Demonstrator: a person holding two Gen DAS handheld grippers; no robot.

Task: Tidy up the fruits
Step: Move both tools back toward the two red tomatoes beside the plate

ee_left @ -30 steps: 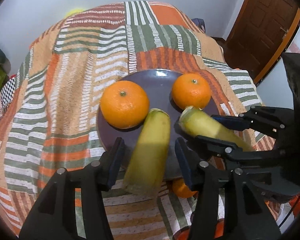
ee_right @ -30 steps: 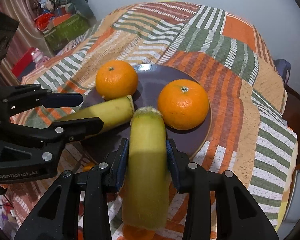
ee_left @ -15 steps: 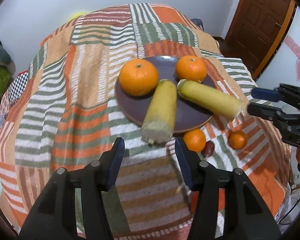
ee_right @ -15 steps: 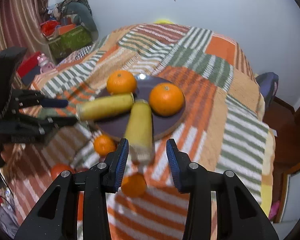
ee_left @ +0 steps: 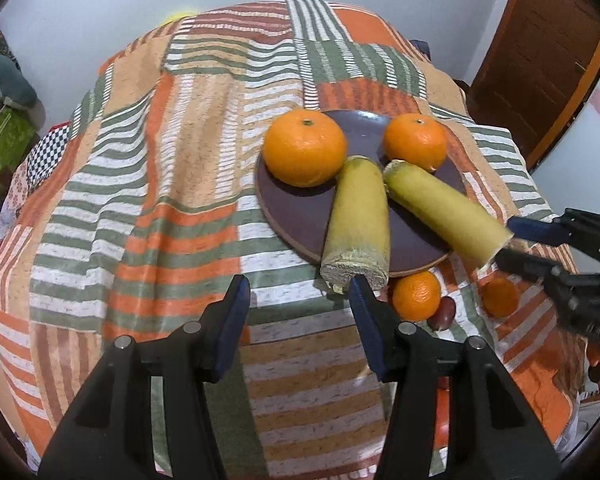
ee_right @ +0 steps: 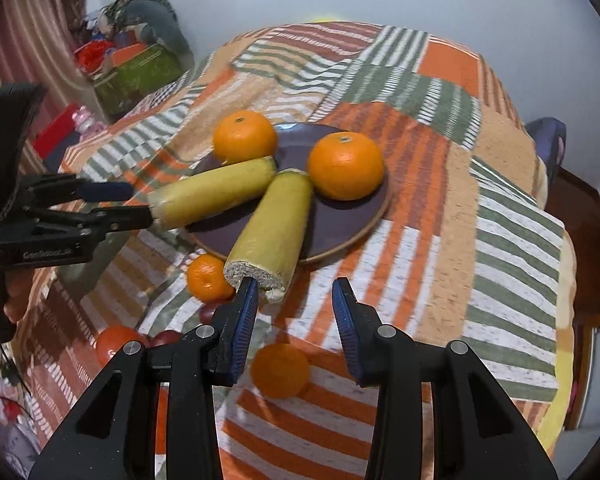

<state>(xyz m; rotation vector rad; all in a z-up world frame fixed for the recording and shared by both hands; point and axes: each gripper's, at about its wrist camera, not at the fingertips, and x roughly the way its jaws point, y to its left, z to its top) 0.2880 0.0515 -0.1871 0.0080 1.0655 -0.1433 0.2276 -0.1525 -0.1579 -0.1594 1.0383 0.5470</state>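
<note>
Left wrist view: left gripper (ee_left: pixel 298 294) open and empty above striped blanket (ee_left: pixel 148 208). Ahead, dark plate (ee_left: pixel 300 208) with two oranges (ee_left: pixel 305 146) at its far side and two yellow cut stalks (ee_left: pixel 358 216) fanned across its near side, ends overhanging the rim. Small orange (ee_left: pixel 416 295) and dark red fruit (ee_left: pixel 442 312) on blanket just beside plate. Right gripper (ee_left: pixel 508 240) near second stalk's end.

Right wrist view: right gripper (ee_right: pixel 294 300) open, empty, just short of nearer stalk's cut end. Loose orange (ee_right: pixel 280 370) on blanket below.
</note>
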